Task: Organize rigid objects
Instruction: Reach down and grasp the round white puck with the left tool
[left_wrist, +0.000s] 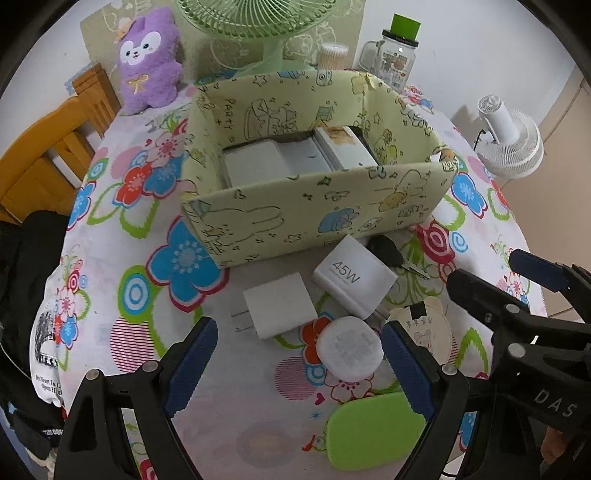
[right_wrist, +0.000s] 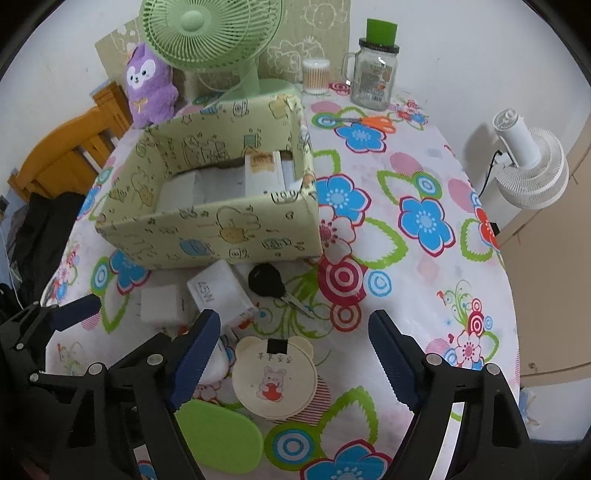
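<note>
Both grippers hover wide, nothing held.
Left gripper (left_wrist: 299, 365) straddles the round white charger (left_wrist: 350, 349); right gripper (right_wrist: 295, 354) frames the bear coaster (right_wrist: 275, 373), box (right_wrist: 207, 236) beyond.

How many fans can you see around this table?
2. A green fan stands at the back of the table, behind the patterned box. A white fan sits off the table's right edge. Others outside these views could be hidden.

box contents (left_wrist: 295, 155) blurred, perhaps white cartons; green fan (left_wrist: 255, 18) cropped
</note>
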